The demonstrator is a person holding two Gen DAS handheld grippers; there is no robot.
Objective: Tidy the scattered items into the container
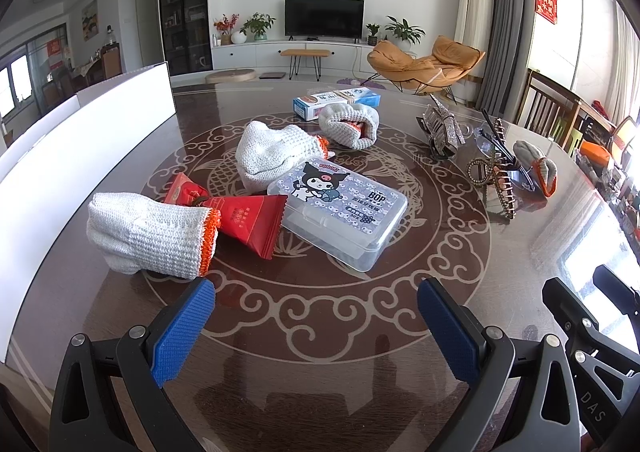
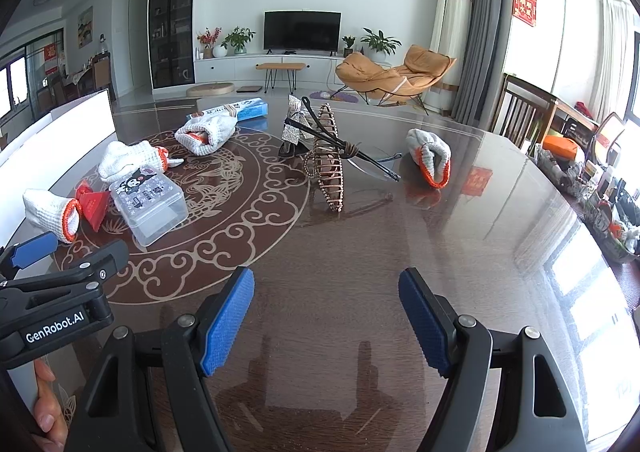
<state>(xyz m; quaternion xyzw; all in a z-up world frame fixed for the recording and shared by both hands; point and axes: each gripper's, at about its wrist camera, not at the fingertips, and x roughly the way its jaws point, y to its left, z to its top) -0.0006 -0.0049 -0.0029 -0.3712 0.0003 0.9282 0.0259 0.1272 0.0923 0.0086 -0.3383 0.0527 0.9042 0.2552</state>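
knit glove (image 1: 150,238) beside (touching?) left gripper (image 1: 316,326)

Each gripper, the left gripper (image 1: 316,328) and the right gripper (image 2: 326,322), has 2 black plastic arms tipped with ribbed blue pads (image 2: 228,322) and fixed by round silver screws (image 2: 186,320). White "GenRobot.AI" lettering (image 2: 55,325) marks the left one's black body.

A home living room — a flat television (image 1: 324,17) on a low white cabinet (image 1: 280,52), potted plants (image 1: 258,26), a tan lounge chair (image 1: 424,66), grey curtains (image 1: 500,20) and tall dark display shelves (image 1: 184,4) stand beyond a glossy patterned wooden bench (image 1: 360,324).
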